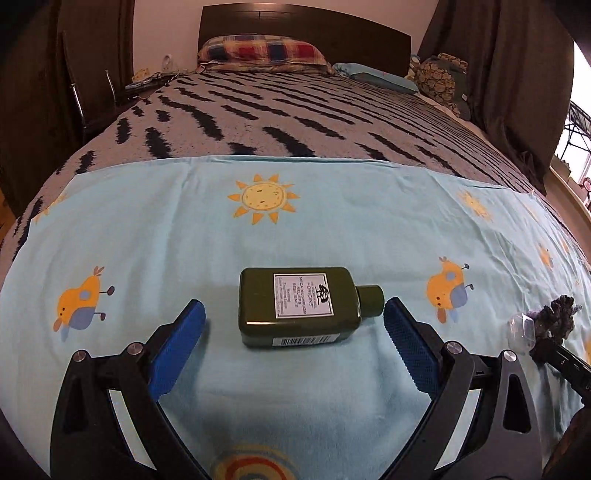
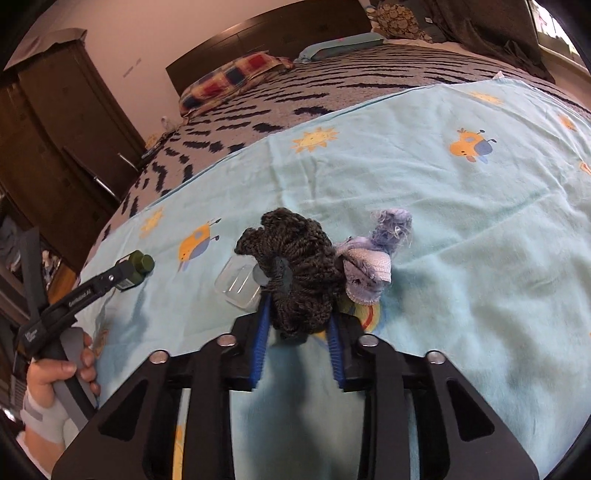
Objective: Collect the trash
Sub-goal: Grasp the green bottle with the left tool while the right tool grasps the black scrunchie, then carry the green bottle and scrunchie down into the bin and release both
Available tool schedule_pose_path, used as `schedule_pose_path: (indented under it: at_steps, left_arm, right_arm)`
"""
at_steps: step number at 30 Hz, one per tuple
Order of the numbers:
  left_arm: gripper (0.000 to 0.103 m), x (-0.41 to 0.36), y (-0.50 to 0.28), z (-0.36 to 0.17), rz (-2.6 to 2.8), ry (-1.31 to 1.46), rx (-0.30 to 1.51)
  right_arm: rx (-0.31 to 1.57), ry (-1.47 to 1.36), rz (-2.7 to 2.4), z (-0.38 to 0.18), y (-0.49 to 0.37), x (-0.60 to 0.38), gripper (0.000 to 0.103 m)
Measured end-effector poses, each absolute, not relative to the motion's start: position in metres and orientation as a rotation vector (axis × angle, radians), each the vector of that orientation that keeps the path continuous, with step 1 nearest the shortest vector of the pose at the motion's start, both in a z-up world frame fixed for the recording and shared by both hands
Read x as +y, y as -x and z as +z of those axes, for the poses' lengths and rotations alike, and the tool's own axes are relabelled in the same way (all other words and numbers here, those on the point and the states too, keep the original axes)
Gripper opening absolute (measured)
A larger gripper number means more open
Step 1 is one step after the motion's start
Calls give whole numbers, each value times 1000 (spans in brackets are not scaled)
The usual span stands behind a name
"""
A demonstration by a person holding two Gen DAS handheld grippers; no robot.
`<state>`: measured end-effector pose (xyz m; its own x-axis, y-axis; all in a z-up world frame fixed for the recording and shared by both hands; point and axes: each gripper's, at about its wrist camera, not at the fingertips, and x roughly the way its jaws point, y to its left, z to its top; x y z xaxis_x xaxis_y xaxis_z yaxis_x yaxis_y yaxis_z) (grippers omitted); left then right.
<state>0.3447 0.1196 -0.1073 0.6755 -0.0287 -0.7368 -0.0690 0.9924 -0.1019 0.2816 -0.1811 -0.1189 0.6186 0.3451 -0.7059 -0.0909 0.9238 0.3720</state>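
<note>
The bottle (image 1: pixel 299 304), dark green with a white label, lies on its side low in the middle of the left wrist view, cap toward the right, on the pale blue sheet (image 1: pixel 332 206) with its suns and birds. The left hand-held gripper (image 1: pixel 293 325) stands wide open around it: one blue pad sits apart from the bottle's base on the left, the other just beside the cap on the right, and neither presses on it.

In the right wrist view the scrunchie (image 2: pixel 295 266), a dark knitted ring, sits in the middle of the frame between the blue pads of the right hand-held gripper (image 2: pixel 300 314), whose jaws stand narrow and pinch its lower edge. Touching the scrunchie on its right is a crumpled lilac cloth (image 2: pixel 373 269); just left of it lies a clear plastic box (image 2: pixel 238 286).

At the left edge of that view a hand (image 2: pixel 59 373) grips the left gripper's handle, and the bottle's cap (image 2: pixel 142 263) shows past its tip. At the right edge of the left wrist view the scrunchie (image 1: pixel 557 319) and the clear box (image 1: pixel 521 332) show again.

The sheet covers the near end of a bed with a grey, black-dashed blanket (image 1: pixel 280 110); a checked pillow (image 1: pixel 262 50) lies against the dark headboard (image 1: pixel 303 22) at the top.
</note>
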Motion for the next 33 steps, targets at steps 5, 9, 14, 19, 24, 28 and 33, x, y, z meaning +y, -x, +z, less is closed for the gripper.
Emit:
schedule_pose_path:
  at_steps: [5, 9, 14, 19, 24, 28, 33]
  left_arm:
    - [67, 117, -352, -113, -12, 119, 863]
    - [66, 111, -342, -111, -23, 81, 861]
    - [66, 102, -306, -99, -42, 54, 826]
    - [66, 81, -247, -78, -105, 14, 769]
    - [66, 58, -175, -62, -184, 14, 728]
    - [66, 37, -113, -55, -255, 10, 688]
    - [66, 16, -42, -63, -320, -1, 675]
  right_arm:
    - [838, -253, 257, -109, -271, -175, 17]
    - [791, -198, 264, -95, -252, -171, 17]
    - [747, -177, 284, -78, -223, -174, 17]
    - [709, -161, 287, -63, -183, -186, 17]
    - [686, -137, 303, -51, -133, -192, 17]
    - [655, -77, 335, -43, -76, -188, 17]
    - [641, -55, 365, -45, -11, -188, 17]
